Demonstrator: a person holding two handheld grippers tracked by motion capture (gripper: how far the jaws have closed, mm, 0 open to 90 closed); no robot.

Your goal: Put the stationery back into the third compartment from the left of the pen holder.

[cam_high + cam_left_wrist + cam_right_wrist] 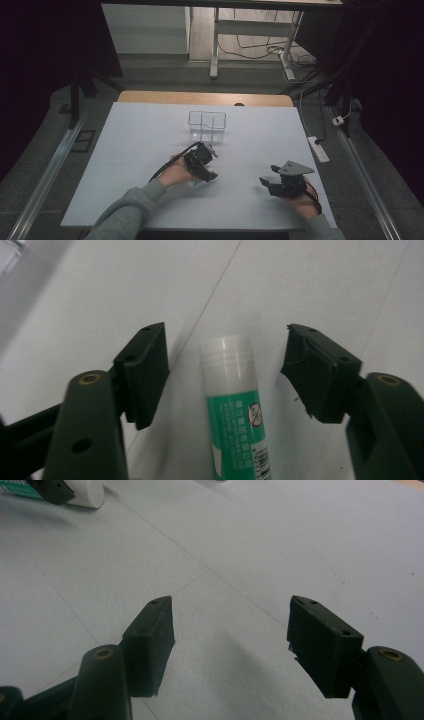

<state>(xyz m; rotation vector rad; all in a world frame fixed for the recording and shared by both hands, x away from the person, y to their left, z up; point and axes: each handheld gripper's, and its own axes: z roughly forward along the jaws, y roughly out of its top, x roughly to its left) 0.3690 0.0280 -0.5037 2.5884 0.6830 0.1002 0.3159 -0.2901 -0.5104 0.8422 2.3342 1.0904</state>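
Centrally, a glue stick (235,405) lies flat on the white table (135,150), seen closest in the left gripper view: it has a white ribbed cap and a green label with small print and a barcode. It rests between the two black jaws of the left gripper (225,372), which stand wide apart on either side of it with a gap of bare table between each jaw and the stick, so nothing is gripped. In the high view that left gripper (207,175) sits near the middle of the table, angled down toward the surface, held by the person's left hand (176,174), with a grey sleeve (125,210) coming in from the bottom edge and a black cable looping behind the tool. In the right gripper view the glue stick's white cap (87,492) shows at the top left corner, beside a dark jaw of the other tool. The right gripper (230,630) has its jaws spread wide over bare table and holds nothing. In the high view the right gripper (267,176) rests low near the table's front right, well apart from the left one, topped by a grey three-cornered plate. Farther back, near the table's centre, stands a clear plastic container (207,126) with dividers inside. Beyond the table's far wooden edge lie a grey floor, a white desk frame and a power strip (318,149).
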